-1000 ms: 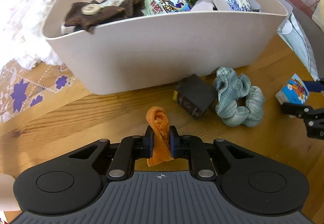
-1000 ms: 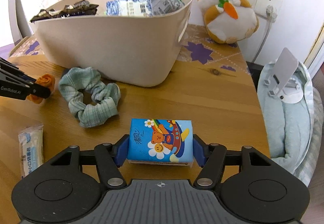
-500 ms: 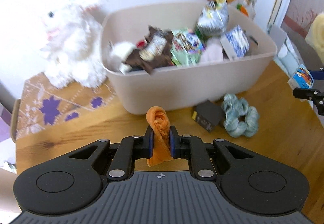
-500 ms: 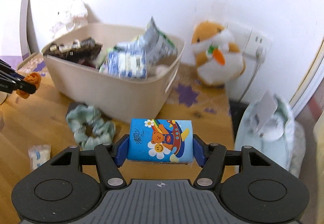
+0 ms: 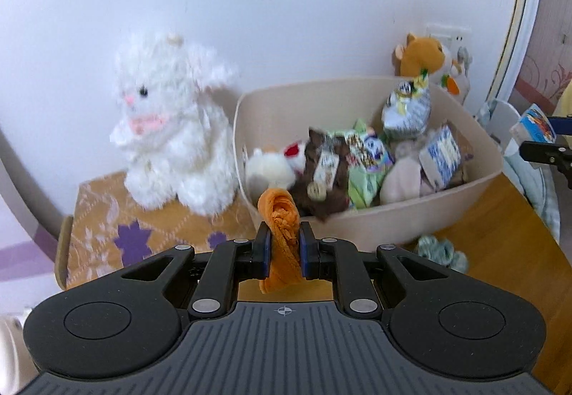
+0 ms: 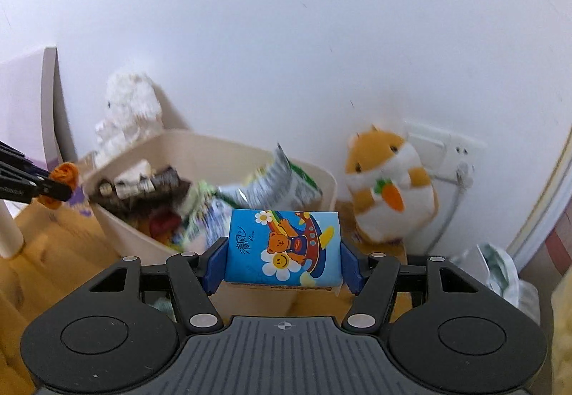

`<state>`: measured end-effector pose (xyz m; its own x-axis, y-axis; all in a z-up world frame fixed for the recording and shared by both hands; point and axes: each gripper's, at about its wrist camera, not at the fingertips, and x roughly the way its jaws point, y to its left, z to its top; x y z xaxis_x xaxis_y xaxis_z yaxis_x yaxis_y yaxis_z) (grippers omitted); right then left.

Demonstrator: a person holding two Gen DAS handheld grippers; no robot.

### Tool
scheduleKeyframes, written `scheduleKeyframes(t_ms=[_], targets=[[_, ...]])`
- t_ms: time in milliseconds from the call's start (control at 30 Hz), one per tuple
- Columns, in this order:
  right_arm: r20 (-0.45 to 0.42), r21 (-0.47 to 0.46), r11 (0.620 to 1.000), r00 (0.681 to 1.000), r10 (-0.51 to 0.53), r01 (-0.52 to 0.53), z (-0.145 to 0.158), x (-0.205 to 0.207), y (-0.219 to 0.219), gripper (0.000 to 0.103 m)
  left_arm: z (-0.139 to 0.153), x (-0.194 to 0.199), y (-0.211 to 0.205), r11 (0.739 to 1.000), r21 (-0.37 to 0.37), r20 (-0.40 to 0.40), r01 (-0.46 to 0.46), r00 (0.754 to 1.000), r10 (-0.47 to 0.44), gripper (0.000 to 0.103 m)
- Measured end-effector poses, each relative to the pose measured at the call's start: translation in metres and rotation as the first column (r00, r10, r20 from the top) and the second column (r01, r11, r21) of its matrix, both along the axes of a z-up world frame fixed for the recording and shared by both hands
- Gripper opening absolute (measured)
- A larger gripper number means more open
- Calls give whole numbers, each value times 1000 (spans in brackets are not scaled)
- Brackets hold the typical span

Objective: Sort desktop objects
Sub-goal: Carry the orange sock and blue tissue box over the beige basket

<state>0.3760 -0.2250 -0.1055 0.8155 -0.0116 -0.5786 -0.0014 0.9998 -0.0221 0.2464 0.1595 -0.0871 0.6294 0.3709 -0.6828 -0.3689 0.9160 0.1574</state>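
Left tongs (image 5: 283, 245): clamped on orange cloth (image 5: 280, 216), held above bin (image 5: 393, 220); soft, limp, best pinched mid-fold.
Right tongs (image 6: 282, 264): closed on tissue pack (image 6: 282, 246), held aloft; light, squashy, gripped across sides.

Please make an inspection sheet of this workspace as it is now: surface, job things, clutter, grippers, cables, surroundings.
Surface: wooden table, patterned mat at its left end.
Job's things: beige bin full of packets and soft items; orange cloth; blue tissue pack; green scrunchie on the table beside the bin.
Clutter: white plush rabbit left of the bin; hamster plush by the wall.
Grippers: left gripper shut on the cloth; right gripper shut on the pack.
Cables: one cord plugged into the wall socket.
Surroundings: white wall.
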Motion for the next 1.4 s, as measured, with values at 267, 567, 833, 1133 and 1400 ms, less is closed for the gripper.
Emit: scheduleKeyframes(t_ms=[267, 567, 833, 1133, 1400], targets=[[20, -11, 999, 999, 45, -45, 9, 38, 19, 61, 18, 31, -3, 999, 30, 50, 24, 998, -25, 15], [-31, -73, 990, 993, 116, -118, -2, 76, 41, 61, 15, 79, -21, 997, 28, 56, 70, 996, -71, 15], [-76, -109, 984, 988, 135, -143, -20, 91, 51, 61, -4, 106, -18, 999, 21, 7, 44, 999, -44, 15], [-106, -158, 973, 983, 152, -167, -31, 96, 68, 70, -10, 112, -19, 999, 13, -9, 33, 999, -33, 46], [-87, -175, 971, 985, 149, -163, -22, 86, 65, 91, -2, 100, -24, 998, 48, 27, 26, 999, -28, 72]])
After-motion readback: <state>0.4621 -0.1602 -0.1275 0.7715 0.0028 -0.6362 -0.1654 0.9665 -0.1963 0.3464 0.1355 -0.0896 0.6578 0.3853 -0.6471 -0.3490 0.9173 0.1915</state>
